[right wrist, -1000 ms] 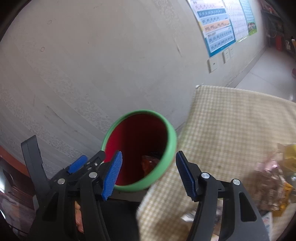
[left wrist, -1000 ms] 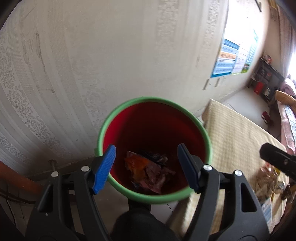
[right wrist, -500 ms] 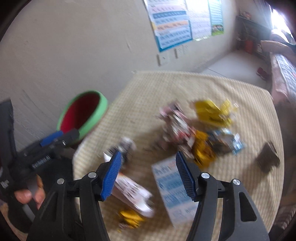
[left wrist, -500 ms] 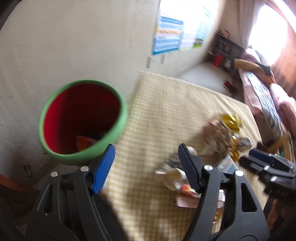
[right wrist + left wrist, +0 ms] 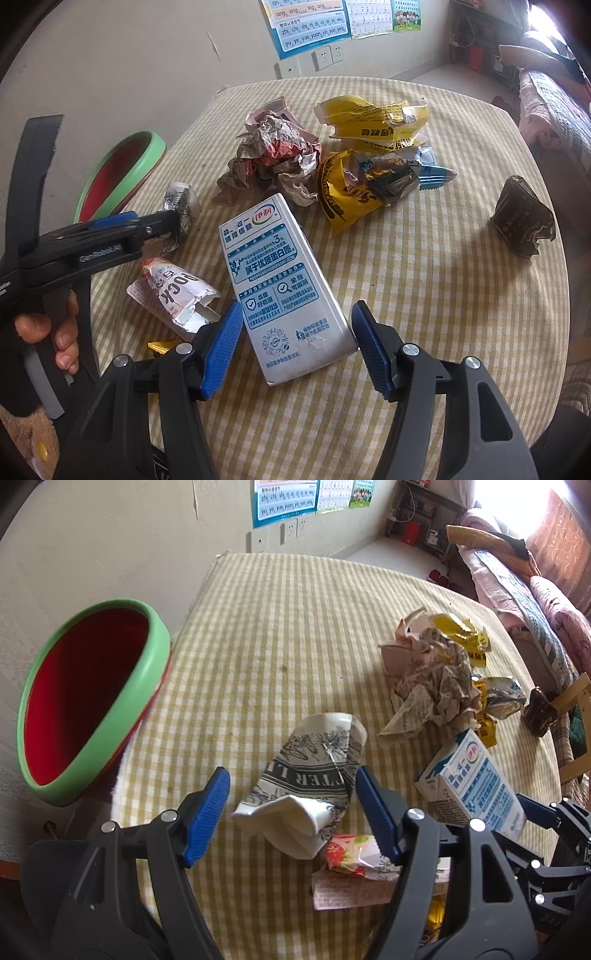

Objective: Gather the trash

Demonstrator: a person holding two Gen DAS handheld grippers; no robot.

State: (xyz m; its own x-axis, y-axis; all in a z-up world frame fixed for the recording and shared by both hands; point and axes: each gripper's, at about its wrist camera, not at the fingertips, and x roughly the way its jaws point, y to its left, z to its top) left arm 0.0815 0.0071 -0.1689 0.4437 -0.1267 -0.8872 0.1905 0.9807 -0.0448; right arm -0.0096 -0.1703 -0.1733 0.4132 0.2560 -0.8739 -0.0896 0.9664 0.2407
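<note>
Blue-padded jaws of the left gripper (image 5: 291, 812) stand apart and clamp nothing, framing a crumpled paper cup (image 5: 314, 771) with black print that lies on the checked tablecloth (image 5: 280, 627) just ahead of them. Off to that gripper's left, past the table edge, sits the red bin with a green rim (image 5: 92, 701). The right gripper (image 5: 295, 343) is likewise spread wide, its pads either side of the near end of a blue-and-white milk carton (image 5: 273, 273) without pressing it. Beyond the carton lie a wad of crumpled newspaper (image 5: 273, 155) and yellow snack wrappers (image 5: 373, 125); a torn Pocky box (image 5: 173, 291) lies to its left, a dark brown packet (image 5: 524, 221) far right.
</note>
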